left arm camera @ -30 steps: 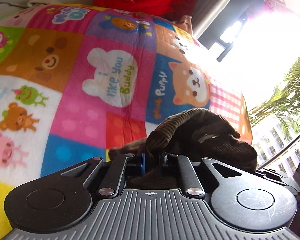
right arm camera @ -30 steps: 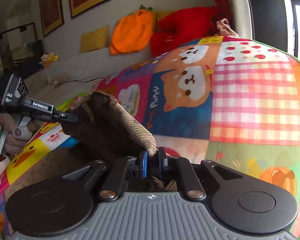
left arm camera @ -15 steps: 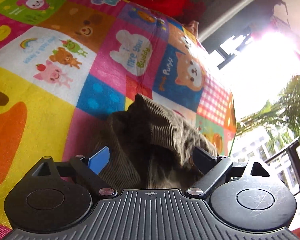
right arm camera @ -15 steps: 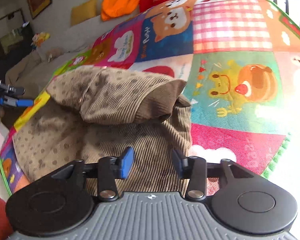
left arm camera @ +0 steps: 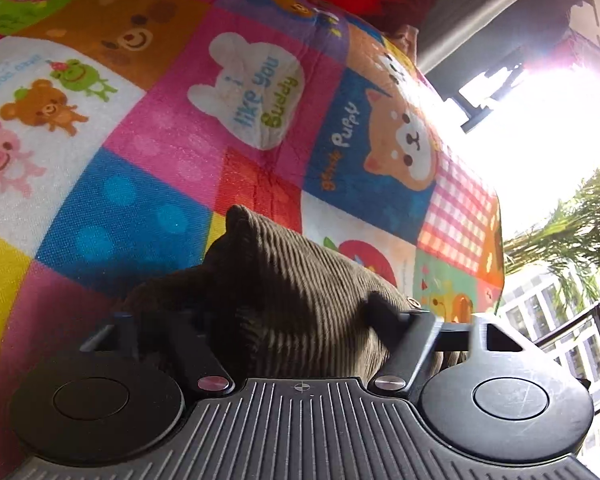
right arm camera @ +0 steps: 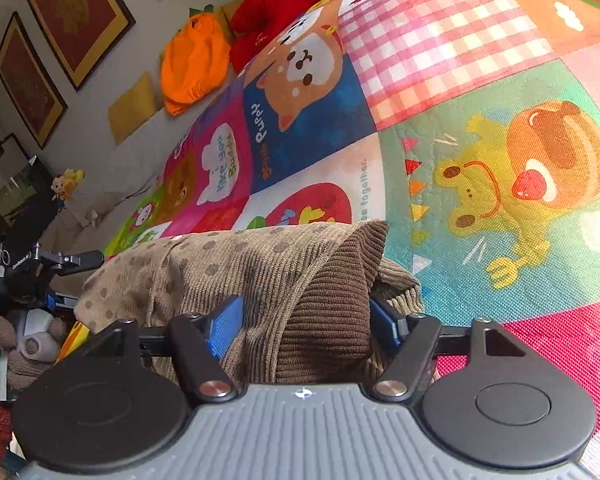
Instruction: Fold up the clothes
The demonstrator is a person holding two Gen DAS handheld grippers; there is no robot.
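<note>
A brown corduroy garment lies bunched on a colourful cartoon patchwork blanket. In the right wrist view its dotted lining shows, with a darker corduroy fold on top. My left gripper straddles a hump of the cloth; its jaws are closing and blurred, with fabric between them. My right gripper straddles the dark fold near the garment's right edge. Its blue pads are closing on it and stand apart. The left gripper also shows at the far left of that view, at the garment's other end.
The blanket spreads wide beyond the garment. At its far end lie a red cushion, an orange pumpkin cushion and a yellow cushion. Framed pictures hang on the wall. Soft toys sit at left. A bright window glares.
Both grippers let go of the lifted garment, and it now lies folded on the blanket. The jaws opened wide and have since narrowed around the cloth. Both hands have sunk toward it.
</note>
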